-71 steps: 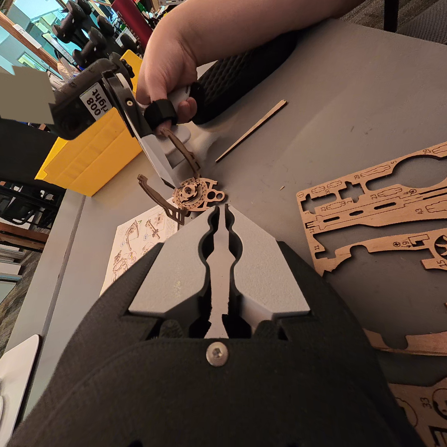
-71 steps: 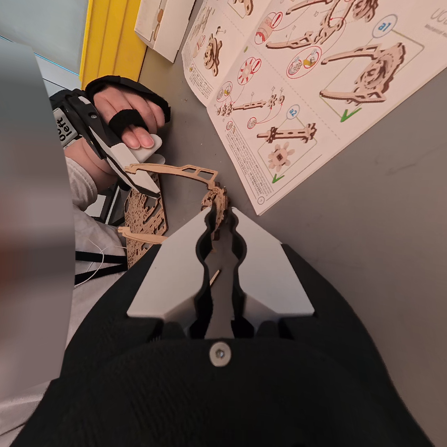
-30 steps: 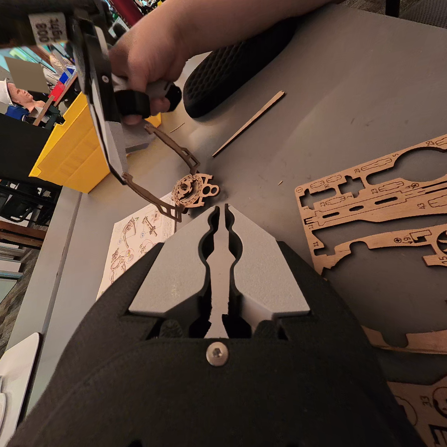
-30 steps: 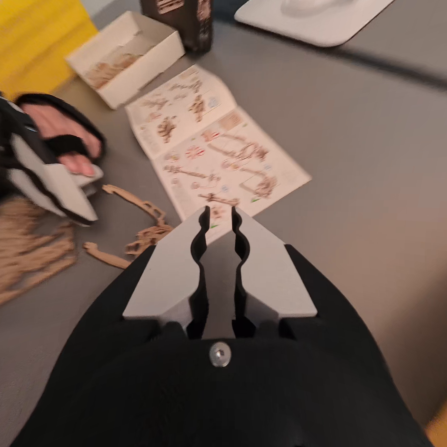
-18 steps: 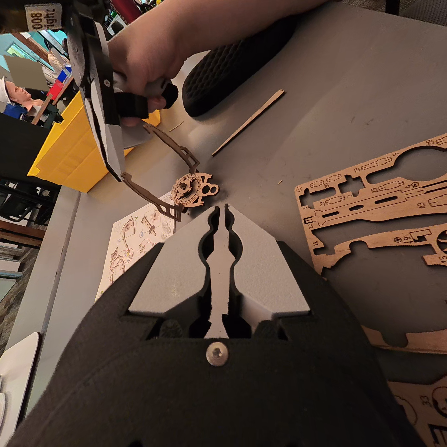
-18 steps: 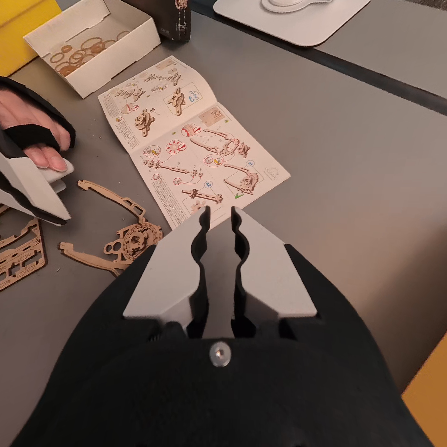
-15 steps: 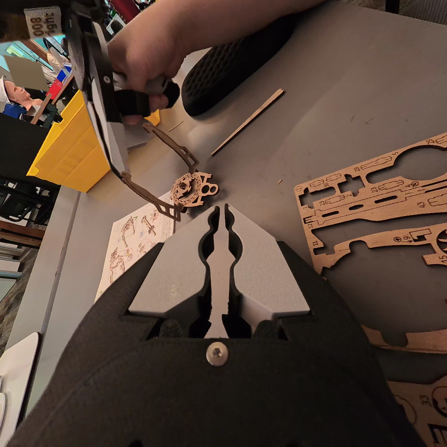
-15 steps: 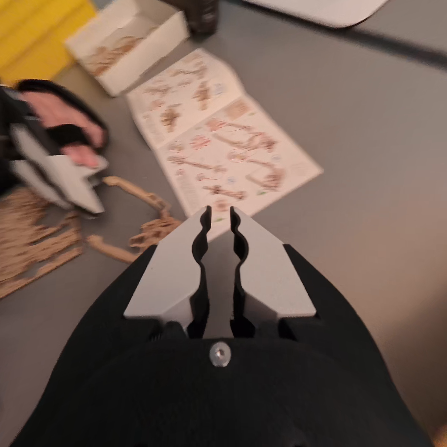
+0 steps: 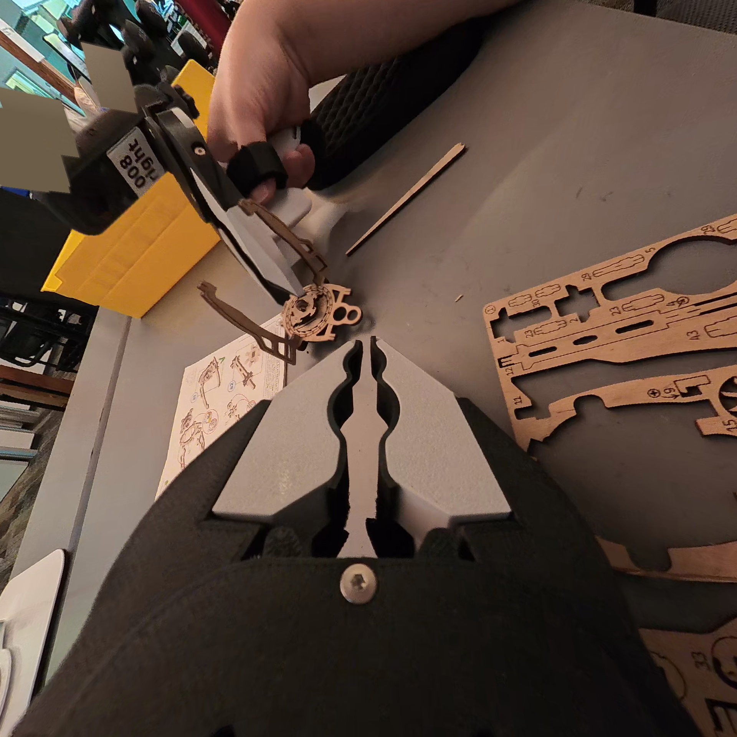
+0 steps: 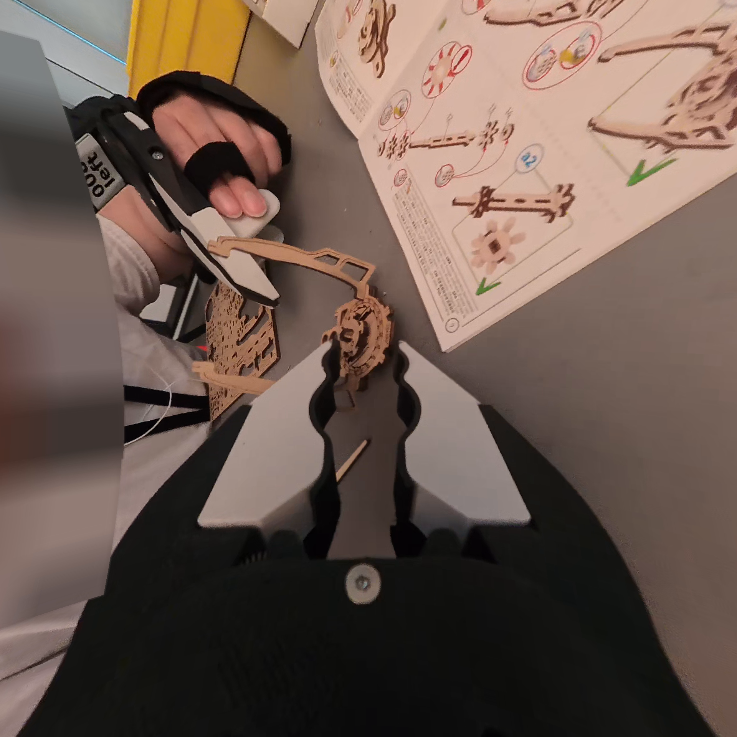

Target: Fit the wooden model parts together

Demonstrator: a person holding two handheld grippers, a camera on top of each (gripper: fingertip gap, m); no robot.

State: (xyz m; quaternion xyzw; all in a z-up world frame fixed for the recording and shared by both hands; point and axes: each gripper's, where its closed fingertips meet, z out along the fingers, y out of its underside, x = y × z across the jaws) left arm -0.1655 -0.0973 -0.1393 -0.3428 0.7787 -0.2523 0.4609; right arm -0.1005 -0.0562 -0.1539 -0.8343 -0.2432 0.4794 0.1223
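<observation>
The wooden model, a toothed gear hub (image 9: 319,315) with two thin curved arms, rests on the grey table. It also shows in the right wrist view (image 10: 363,331). My right gripper (image 10: 365,347) is open, and its jaws stand on either side of the hub with little play. In the left wrist view the right gripper (image 9: 295,291) comes down from the upper left onto the hub. My left gripper (image 9: 366,341) is shut and empty, just in front of the hub. In the right wrist view the left gripper (image 10: 259,287) sits by the upper arm (image 10: 303,259).
Punched wooden part sheets (image 9: 598,339) lie to the right. A thin wooden strip (image 9: 406,199), a black mesh pad (image 9: 367,107) and a yellow bin (image 9: 131,259) lie beyond. The instruction leaflet (image 10: 518,159) lies by the hub. A white box (image 10: 287,16) stands at the far edge. My right fingertips sit around 8 cm from my left ones.
The right gripper, which had lifted away while the model lay on the table, has come back down with its jaws wider around the gear hub. The left gripper has not moved.
</observation>
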